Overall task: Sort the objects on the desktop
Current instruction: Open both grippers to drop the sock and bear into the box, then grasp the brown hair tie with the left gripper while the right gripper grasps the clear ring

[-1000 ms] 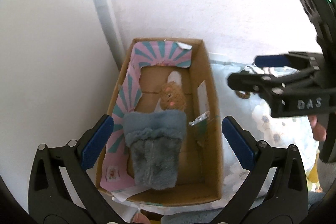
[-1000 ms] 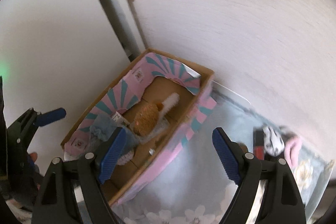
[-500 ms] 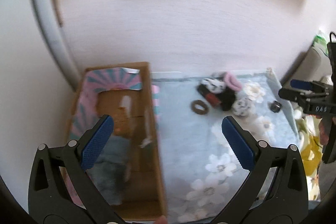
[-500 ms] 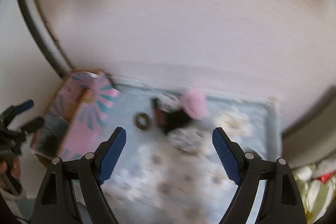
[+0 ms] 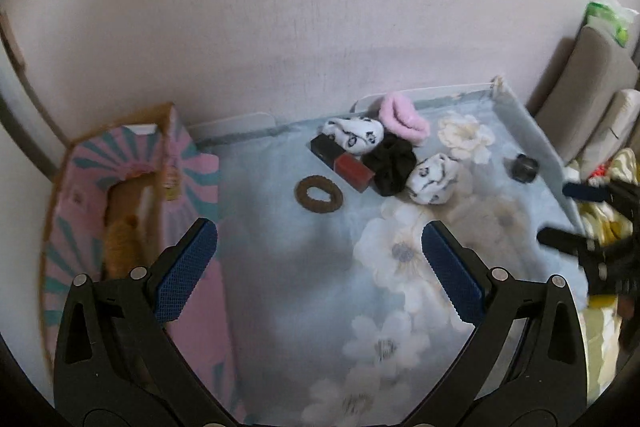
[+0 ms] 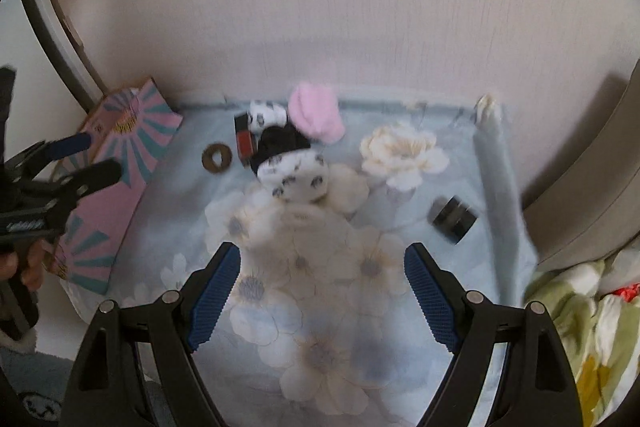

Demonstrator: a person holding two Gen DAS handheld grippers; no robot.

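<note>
A cluster lies at the far side of the floral blue cloth [image 5: 304, 267]: a pink scrunchie [image 5: 402, 119], two white spotted scrunchies [image 5: 354, 133] [image 5: 434, 177], a black scrunchie [image 5: 392, 165], a red-and-black box [image 5: 342, 161] and a brown hair tie [image 5: 319, 194]. A small dark cylinder [image 5: 525, 167] sits apart at the right. My left gripper [image 5: 318, 267] is open and empty, above the cloth beside the pink striped cardboard box [image 5: 80, 187]. My right gripper [image 6: 322, 293] is open and empty, short of the near spotted scrunchie [image 6: 296, 177].
The cardboard box [image 6: 120, 163] stands at the cloth's left edge against the wall, with an orange plush [image 5: 120, 247] inside. Grey cushions [image 5: 588, 91] and a flowered yellow-green blanket [image 6: 584, 311] lie to the right. A white wall runs behind.
Both grippers swung right, away from over the cardboard box, and now face the cloth and the cluster. Both stayed open and empty.
</note>
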